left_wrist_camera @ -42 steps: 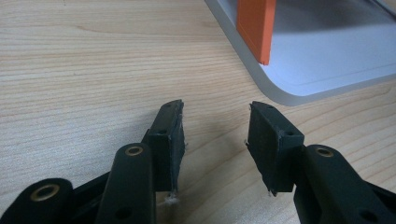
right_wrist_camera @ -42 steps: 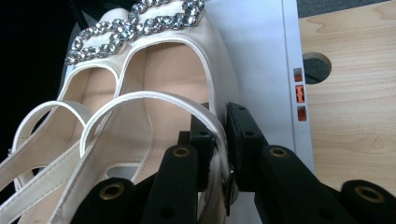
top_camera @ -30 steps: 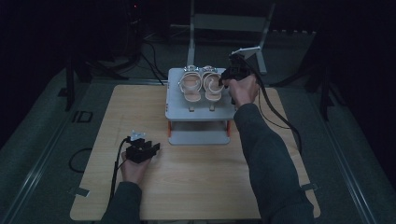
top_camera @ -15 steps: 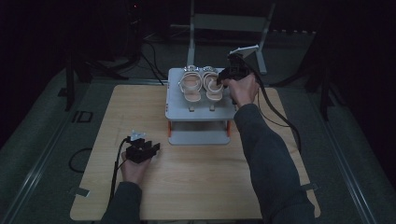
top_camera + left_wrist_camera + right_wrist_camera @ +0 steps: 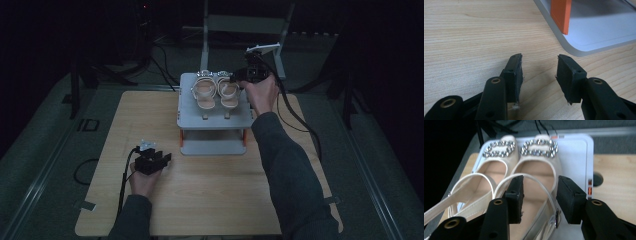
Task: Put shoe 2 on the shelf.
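Two cream sandals with rhinestone buckles stand side by side on the top shelf of a grey rack (image 5: 215, 120). The left sandal (image 5: 204, 92) and the right sandal (image 5: 229, 92) point away from the person. My right gripper (image 5: 238, 76) is at the outer side of the right sandal. In the right gripper view it (image 5: 539, 187) is open, and the right sandal (image 5: 536, 170) lies between and below its jaws, its thin ankle strap arching across the gap. My left gripper (image 5: 166, 158) rests low over the wooden table (image 5: 150, 115), open and holding nothing (image 5: 539, 67).
The rack has orange posts (image 5: 560, 15) and a grey lower shelf (image 5: 599, 32) just ahead of the left gripper. A metal stand (image 5: 245, 20) rises behind the table. Dark floor with cables surrounds the tabletop.
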Available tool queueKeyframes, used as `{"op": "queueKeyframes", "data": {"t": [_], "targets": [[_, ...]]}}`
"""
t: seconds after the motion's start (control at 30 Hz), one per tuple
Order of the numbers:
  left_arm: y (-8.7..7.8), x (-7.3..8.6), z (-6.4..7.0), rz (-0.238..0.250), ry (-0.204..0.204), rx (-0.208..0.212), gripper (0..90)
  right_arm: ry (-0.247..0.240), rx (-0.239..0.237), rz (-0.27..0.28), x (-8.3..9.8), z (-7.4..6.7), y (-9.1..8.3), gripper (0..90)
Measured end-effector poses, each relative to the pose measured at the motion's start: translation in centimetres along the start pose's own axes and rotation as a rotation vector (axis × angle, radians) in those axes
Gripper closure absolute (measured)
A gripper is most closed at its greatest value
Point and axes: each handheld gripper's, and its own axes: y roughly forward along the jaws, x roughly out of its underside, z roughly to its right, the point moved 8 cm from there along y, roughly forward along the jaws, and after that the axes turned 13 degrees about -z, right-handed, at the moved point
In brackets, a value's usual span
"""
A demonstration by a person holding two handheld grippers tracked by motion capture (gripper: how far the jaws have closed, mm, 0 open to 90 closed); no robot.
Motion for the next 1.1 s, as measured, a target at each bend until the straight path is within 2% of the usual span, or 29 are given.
{"op": "queueKeyframes", "data": {"t": [0.1, 0.2, 0.3, 0.4, 0.5, 0.53, 0.67, 0.77, 0.83, 0.9, 1.1], "targets": [[0.0, 0.0, 0.0, 0.000, 0.000, 0.000, 55.8, -0.032, 0.013, 0.056, -0.1, 0.1, -0.4, 56.2], [0.0, 0.0, 0.0, 0.002, 0.000, -0.001, 55.8, -0.079, 0.039, 0.137, -0.2, 0.3, -1.2, 56.1], [0.0, 0.0, 0.0, 0.002, 0.001, -0.004, 55.8, -0.127, 0.065, 0.194, 0.0, 0.5, -1.8, 56.0], [0.0, 0.0, 0.0, 0.002, 0.000, -0.004, 55.8, -0.155, 0.073, 0.237, 0.4, 0.7, -2.5, 55.5], [0.0, 0.0, 0.0, 0.002, 0.001, -0.004, 55.8, -0.165, 0.070, 0.253, 0.7, 0.9, -2.8, 55.4], [0.0, 0.0, 0.0, 0.004, 0.000, -0.004, 55.7, -0.183, 0.072, 0.262, 1.1, 1.2, -2.9, 54.6], [0.0, 0.0, 0.0, 0.003, 0.001, -0.004, 55.7, -0.194, 0.065, 0.281, 2.2, 2.0, -3.2, 53.3], [0.0, 0.0, 0.0, 0.003, 0.002, -0.005, 55.6, -0.215, 0.084, 0.291, 3.1, 2.6, -3.5, 52.1], [0.0, 0.0, 0.0, 0.004, 0.000, -0.005, 55.5, -0.224, 0.067, 0.300, 3.7, 2.8, -3.7, 51.6], [0.0, 0.0, 0.0, 0.004, 0.001, -0.006, 55.5, -0.235, 0.069, 0.294, 4.4, 3.2, -3.7, 50.6], [0.0, 0.0, 0.0, 0.004, -0.001, -0.005, 55.4, -0.234, 0.060, 0.305, 6.7, 4.5, -3.5, 50.6]]}}
